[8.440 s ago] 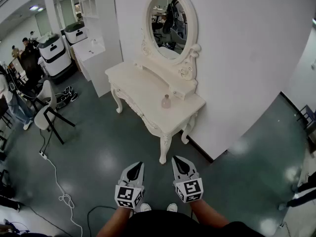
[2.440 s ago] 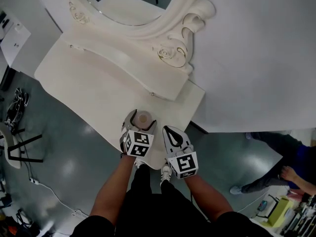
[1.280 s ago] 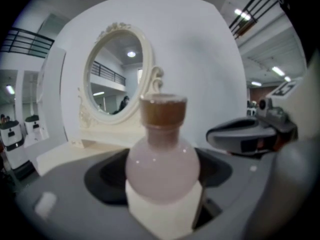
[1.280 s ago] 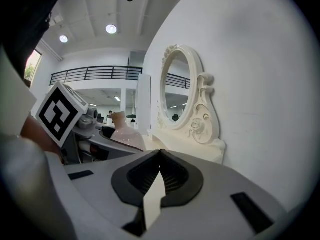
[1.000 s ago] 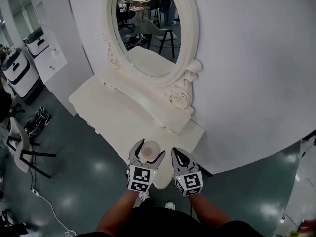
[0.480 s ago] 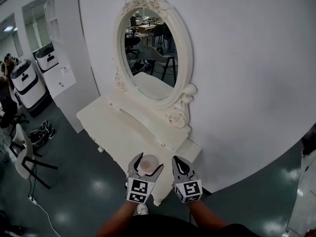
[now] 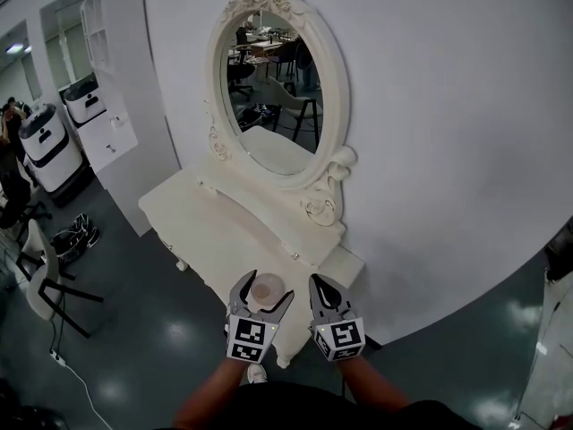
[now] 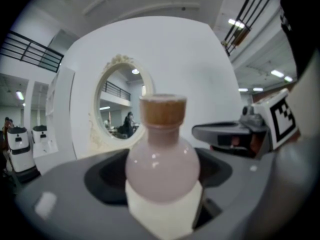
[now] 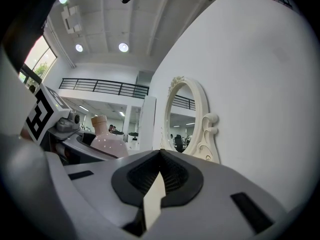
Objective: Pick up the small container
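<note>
The small container is a round pink bottle (image 7: 265,288) with a cork stopper. It stands upright between the jaws of my left gripper (image 7: 263,294), which is shut on its belly and holds it off the white dressing table (image 7: 210,229). In the left gripper view the bottle (image 8: 162,166) fills the middle, with its cork on top. My right gripper (image 7: 320,285) hovers just to the right of it, shut and with nothing in it. In the right gripper view the jaws meet in a point (image 9: 160,153), and the bottle (image 9: 107,141) shows at the left.
An oval mirror (image 7: 271,92) in a carved frame rises from the table against the white wall (image 7: 448,133). A white cabinet (image 7: 112,141) and a white machine (image 7: 45,155) stand at the left. Near them are a chair (image 7: 45,280) and a person.
Over the last second the view has tilted up and the left gripper has kept the bottle lifted off the table. Several seconds ago the bottle stood on the tabletop and both grippers were far from it.
</note>
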Demonstrator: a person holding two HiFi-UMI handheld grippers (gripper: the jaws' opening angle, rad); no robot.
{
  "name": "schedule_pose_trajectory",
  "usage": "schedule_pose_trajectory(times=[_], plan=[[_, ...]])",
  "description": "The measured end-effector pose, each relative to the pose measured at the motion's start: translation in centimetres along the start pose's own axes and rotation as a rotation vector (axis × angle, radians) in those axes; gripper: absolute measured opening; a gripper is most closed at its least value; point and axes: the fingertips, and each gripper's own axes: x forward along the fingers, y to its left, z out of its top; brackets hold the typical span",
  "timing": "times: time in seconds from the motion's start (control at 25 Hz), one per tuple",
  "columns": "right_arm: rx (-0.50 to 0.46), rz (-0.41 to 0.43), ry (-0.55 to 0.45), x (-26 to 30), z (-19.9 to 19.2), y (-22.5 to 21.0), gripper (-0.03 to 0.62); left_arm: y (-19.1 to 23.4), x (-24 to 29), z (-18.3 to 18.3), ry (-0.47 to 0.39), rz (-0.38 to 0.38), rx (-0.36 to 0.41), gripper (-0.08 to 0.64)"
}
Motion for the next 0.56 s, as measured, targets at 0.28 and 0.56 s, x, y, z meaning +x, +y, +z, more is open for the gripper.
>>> schedule_pose_trajectory(times=[0.28, 0.56], plan=[[-0.020, -0.013, 0.008, -0.12, -0.16, -0.19, 0.006, -0.11, 0.22, -0.12, -0.002, -0.008, 0.003, 0.396], [-0.039, -0.013, 0.019, 0.33, -0.15, -0.49, 0.006, 0.22, 0.58, 0.27, -0.007, -0.009, 0.007, 0.396]])
